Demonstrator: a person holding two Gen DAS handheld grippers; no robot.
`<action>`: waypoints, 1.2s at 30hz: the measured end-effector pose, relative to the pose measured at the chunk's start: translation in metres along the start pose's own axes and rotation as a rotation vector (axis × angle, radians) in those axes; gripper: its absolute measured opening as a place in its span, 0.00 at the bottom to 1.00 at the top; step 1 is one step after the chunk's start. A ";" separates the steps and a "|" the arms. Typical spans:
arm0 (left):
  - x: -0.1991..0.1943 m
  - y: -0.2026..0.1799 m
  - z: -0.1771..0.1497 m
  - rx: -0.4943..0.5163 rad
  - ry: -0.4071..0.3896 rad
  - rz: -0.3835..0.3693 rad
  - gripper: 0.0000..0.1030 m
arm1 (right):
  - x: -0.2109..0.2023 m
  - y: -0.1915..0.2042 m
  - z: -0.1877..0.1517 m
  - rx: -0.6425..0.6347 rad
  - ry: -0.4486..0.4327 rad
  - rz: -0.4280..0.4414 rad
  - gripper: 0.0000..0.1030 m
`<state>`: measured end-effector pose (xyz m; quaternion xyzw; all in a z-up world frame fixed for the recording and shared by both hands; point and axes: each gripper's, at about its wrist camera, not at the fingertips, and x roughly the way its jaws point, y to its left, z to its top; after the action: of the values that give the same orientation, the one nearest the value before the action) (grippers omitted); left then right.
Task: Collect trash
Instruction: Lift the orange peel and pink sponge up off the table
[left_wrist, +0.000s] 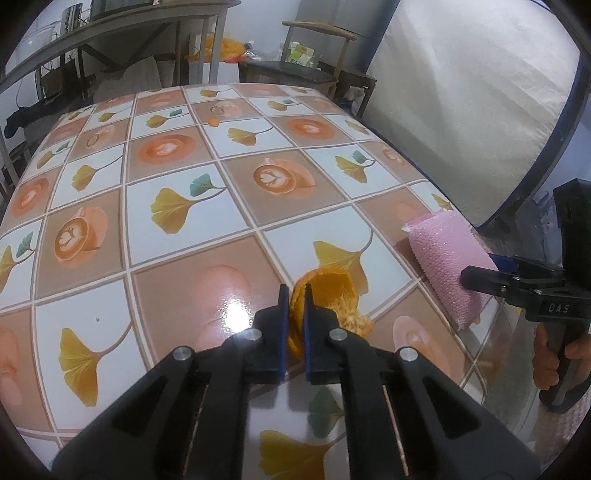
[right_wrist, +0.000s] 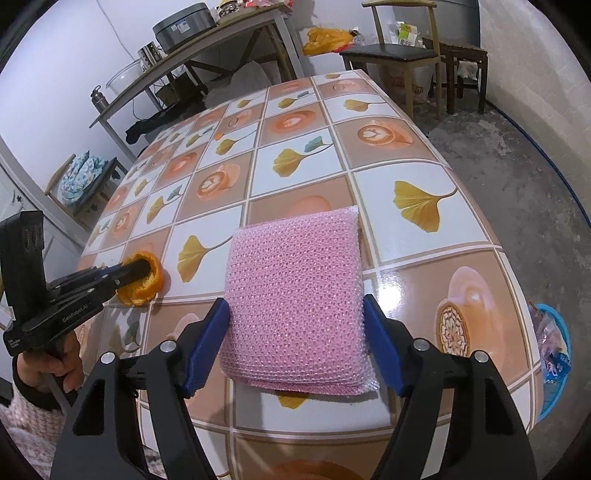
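Patterned table (right_wrist: 424, 155) holds one orange peel (right_wrist: 142, 280), one pink sponge (right_wrist: 295, 306).

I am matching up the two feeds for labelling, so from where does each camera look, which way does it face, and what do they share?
Left wrist: sits on the left gripper, looking down along its fingers, shut on an orange peel; the right gripper and a hand show at right.
Right wrist: sits on the right gripper, looking down at a pink scouring pad between its blue pads; the left gripper and a sleeve show at left.
Shared: the patterned tablecloth, peel, pad and both grippers.
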<state>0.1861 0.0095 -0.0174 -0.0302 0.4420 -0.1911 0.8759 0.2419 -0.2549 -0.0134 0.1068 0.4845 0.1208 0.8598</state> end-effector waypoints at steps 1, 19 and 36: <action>0.000 -0.001 0.000 0.003 -0.001 -0.002 0.05 | -0.001 0.000 0.000 -0.002 -0.002 -0.002 0.67; 0.003 -0.003 -0.001 0.015 -0.003 0.014 0.05 | 0.019 0.034 -0.001 -0.176 0.047 -0.142 0.82; 0.000 -0.011 0.001 0.038 -0.016 0.029 0.05 | 0.006 0.025 0.000 -0.137 -0.001 -0.127 0.76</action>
<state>0.1836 -0.0013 -0.0142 -0.0086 0.4317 -0.1867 0.8824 0.2420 -0.2294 -0.0104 0.0169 0.4807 0.0986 0.8711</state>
